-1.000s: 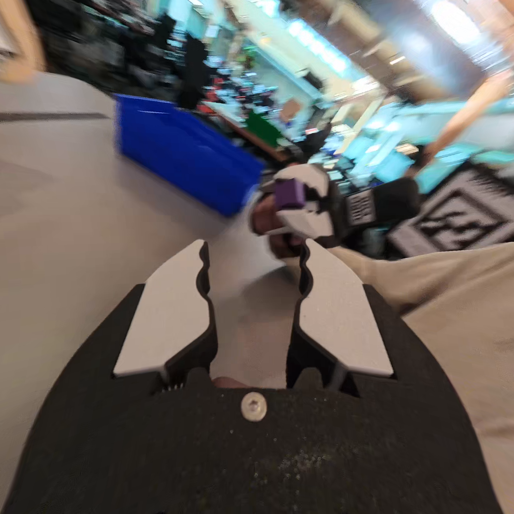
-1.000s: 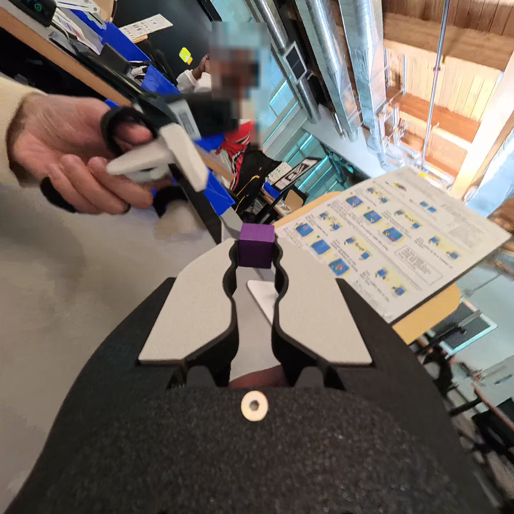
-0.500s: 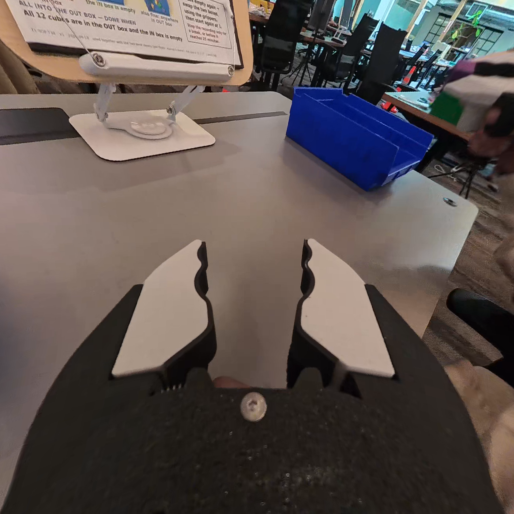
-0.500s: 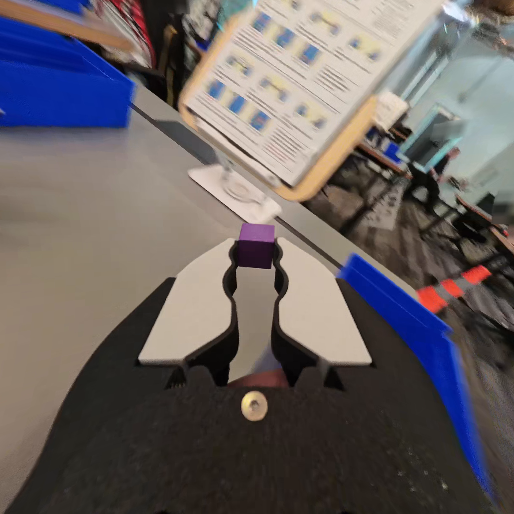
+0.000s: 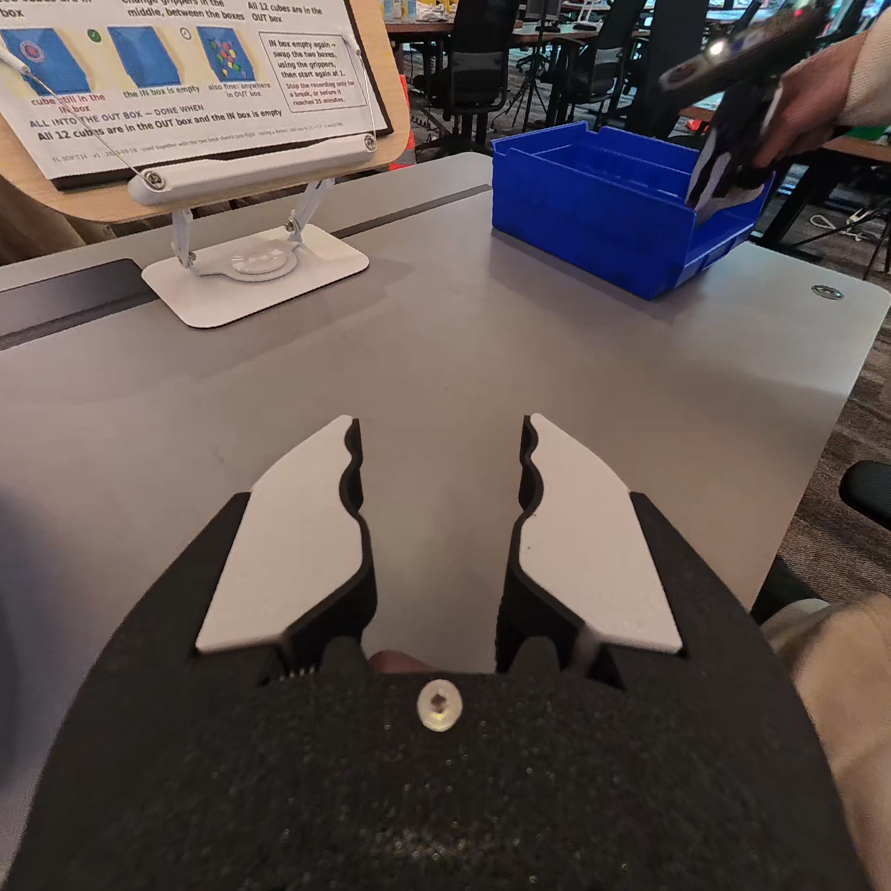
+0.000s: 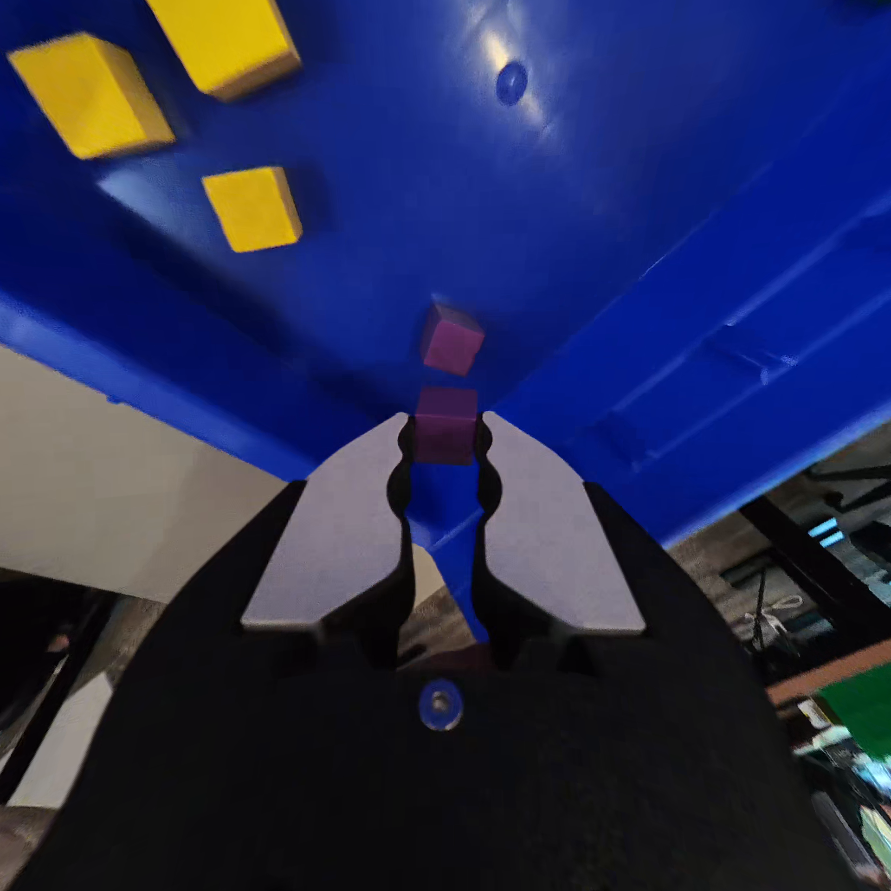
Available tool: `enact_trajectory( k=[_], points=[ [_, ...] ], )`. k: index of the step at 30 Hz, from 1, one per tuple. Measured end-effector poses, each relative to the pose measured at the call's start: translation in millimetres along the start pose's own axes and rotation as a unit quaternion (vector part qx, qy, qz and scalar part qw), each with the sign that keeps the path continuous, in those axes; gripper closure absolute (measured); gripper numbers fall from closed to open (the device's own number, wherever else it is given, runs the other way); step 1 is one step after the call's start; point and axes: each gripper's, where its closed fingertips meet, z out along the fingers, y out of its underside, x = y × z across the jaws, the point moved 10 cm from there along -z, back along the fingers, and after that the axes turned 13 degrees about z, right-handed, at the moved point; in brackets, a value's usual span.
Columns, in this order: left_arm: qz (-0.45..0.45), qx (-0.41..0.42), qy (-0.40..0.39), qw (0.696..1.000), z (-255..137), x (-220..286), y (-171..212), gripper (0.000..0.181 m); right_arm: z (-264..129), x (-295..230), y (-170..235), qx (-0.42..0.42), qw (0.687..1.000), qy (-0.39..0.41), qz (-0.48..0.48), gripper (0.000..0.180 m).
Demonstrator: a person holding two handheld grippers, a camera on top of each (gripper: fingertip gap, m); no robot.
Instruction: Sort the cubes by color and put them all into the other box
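The right gripper [image 6: 446, 422] pinches a purple cube [image 6: 444, 425] at its fingertips, held over a corner of the blue box [image 6: 627, 250]; a second purple cube [image 6: 452, 343] lies on the box floor in that corner, and three yellow cubes [image 6: 253, 208] lie grouped well apart toward the opposite side. The left gripper [image 5: 439, 424] hangs wide and empty above the bare middle of the grey table [image 5: 434, 337], with the box near the table's far right corner and a white stand [image 5: 255, 265] holding an instruction sheet [image 5: 183, 77] at the far edge.

Purple cube [image 6: 444, 426] over blue box [image 6: 675, 337], second purple cube [image 6: 452, 343], three yellow cubes [image 6: 253, 208] inside
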Motion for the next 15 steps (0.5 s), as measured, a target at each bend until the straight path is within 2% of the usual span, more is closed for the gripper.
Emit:
enact_trajectory(
  k=[10,15],
  points=[
    [-0.006,-0.003,0.019,1.000,1.8,4.8,3.3,0.118,34.5,7.8,-7.4,-0.102,0.994,0.028,-0.009,0.156],
    [-0.004,-0.001,0.024,1.000,0.9,7.7,0.9,0.117,42.8,8.1,-8.0,-0.124,0.992,0.012,-0.005,0.156]
  ],
)
